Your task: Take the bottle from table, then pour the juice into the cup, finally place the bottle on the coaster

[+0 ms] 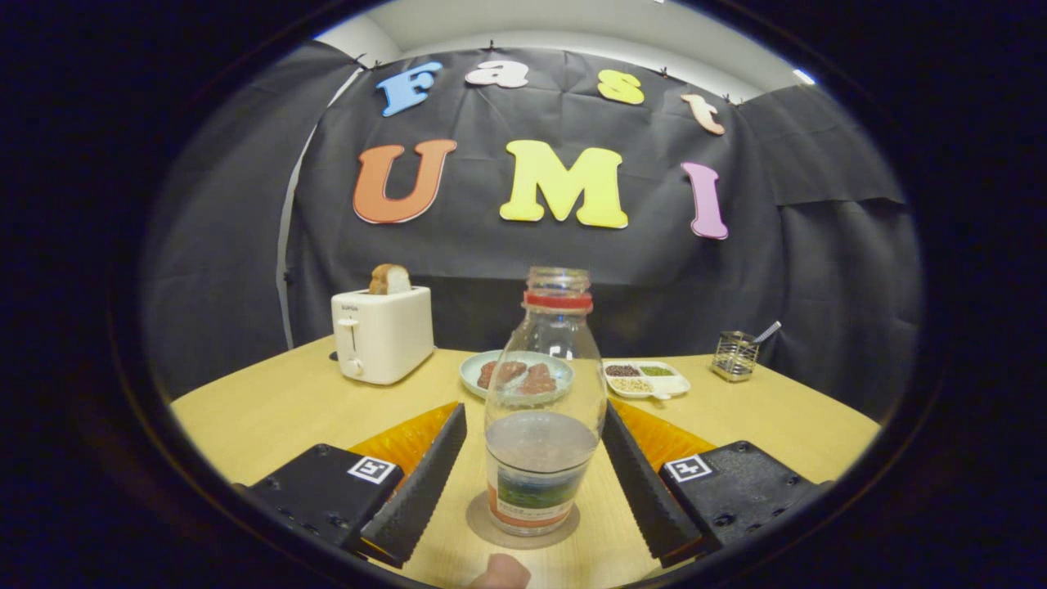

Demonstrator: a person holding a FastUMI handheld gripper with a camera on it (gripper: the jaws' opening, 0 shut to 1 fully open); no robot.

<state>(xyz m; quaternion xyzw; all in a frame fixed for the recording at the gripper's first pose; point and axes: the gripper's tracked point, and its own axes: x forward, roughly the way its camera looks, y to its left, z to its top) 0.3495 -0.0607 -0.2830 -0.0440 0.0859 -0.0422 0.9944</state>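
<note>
A clear glass bottle [544,393] with a red ring at its open neck stands upright on a round coaster [523,541] on the wooden table [270,409]. Liquid fills roughly its lower third, and a label wraps the base. My gripper [533,409] is open, with the bottle between its two fingers. The left finger [421,483] stands clear of the glass with a gap. The right finger [642,483] lies very close to the bottle's side, and contact there is unclear.
A white toaster [382,334] with a slice of bread stands at the back left. Behind the bottle are a plate [478,368] of brown food and a divided tray [646,379] of beans. A wire holder [734,355] stands at the back right. A person's fingertip [501,573] shows below the coaster.
</note>
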